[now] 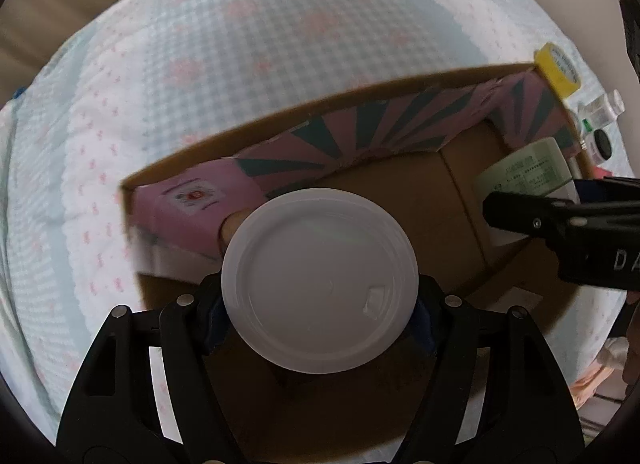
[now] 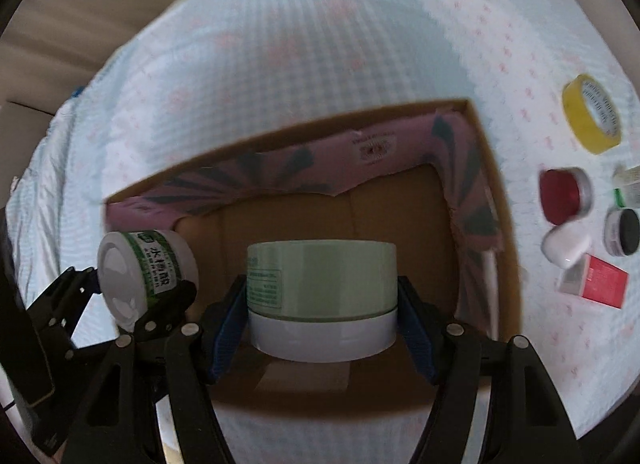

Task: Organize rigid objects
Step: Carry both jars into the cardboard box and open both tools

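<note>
Both tongs are hovering over the open brown cardboard box (image 2: pixel 472 232), each gripping cargo for packing: the left gripper (image 1: pixel 320 304) is clenching a white-lidded round jar (image 1: pixel 320 280), the right gripper (image 2: pixel 322 296) a pale-green squat plastic tub (image 2: pixel 322 284); remaining clutter is waiting at three o'clock.

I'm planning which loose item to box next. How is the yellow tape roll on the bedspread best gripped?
The yellow tape roll lies alone, tilted, its hole facing the camera. Probably come from above and close across its outer band; space around it is free.

Two white-lidded green jars (image 2: pixel 320 284) (image 2: pixel 144 272) over an open cardboard box (image 2: pixel 492 184).
</note>
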`<state>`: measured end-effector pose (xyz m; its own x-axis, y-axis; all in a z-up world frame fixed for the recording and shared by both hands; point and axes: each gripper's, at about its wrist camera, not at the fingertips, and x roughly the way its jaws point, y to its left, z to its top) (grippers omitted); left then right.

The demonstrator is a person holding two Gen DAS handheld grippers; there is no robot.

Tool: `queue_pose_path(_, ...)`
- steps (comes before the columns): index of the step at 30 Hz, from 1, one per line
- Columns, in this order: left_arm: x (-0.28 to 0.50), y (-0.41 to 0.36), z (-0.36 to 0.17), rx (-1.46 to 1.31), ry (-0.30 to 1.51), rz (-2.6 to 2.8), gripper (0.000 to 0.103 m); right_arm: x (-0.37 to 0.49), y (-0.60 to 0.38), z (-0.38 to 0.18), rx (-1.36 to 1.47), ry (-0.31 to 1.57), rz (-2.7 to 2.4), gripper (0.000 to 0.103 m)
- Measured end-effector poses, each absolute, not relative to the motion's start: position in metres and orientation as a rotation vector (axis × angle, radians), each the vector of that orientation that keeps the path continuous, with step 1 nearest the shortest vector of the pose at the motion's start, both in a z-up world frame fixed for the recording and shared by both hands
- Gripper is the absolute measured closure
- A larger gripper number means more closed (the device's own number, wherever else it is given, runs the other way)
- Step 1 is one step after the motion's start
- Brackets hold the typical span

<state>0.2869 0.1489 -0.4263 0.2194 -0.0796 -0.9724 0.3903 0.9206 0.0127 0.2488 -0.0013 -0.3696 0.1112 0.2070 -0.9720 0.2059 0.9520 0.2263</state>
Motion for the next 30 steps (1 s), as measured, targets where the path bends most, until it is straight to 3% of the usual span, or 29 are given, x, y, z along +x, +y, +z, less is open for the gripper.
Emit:
queue_pose_path(7, 0.289, 0.145, -0.434, 0.261, 1.345, -0.383, 0.035, 0.259, -0.006, -0.385, 0.352, 1.528, 0.019, 0.037)
queue_pose_path(10, 0.289, 0.147, -0.426, 0.214, 1.330, -0.407, 0.000, 0.264, -0.002, -0.385, 0.289, 1.523, 0.011, 0.035)
queue_pose_path(11, 0.287, 0.147, -0.422, 0.222, 1.310, -0.396, 0.000, 0.265, 0.000, -0.386, 0.283, 1.538, 0.020, 0.029)
queue_pose_path(12, 0.285, 0.146, -0.420, 0.224, 1.308, -0.396, 0.000, 0.267, -0.001, -0.388, 0.284, 1.565, 0.038, 0.004)
queue_pose_path(13, 0.282, 0.146, -0.420, 0.226, 1.307, -0.391, 0.000, 0.269, 0.000, -0.386, 0.281, 1.569, 0.046, 0.000)
queue_pose_path(21, 0.263, 0.149, -0.422, 0.227, 1.320, -0.371, 0.000, 0.255, -0.006, -0.369, 0.269, 1.494, 0.005, 0.000)
queue_pose_path(30, 0.253, 0.152, -0.381, 0.215, 1.256, -0.338, 0.000, 0.238, -0.009, -0.335, 0.248, 1.458, 0.003, 0.000)
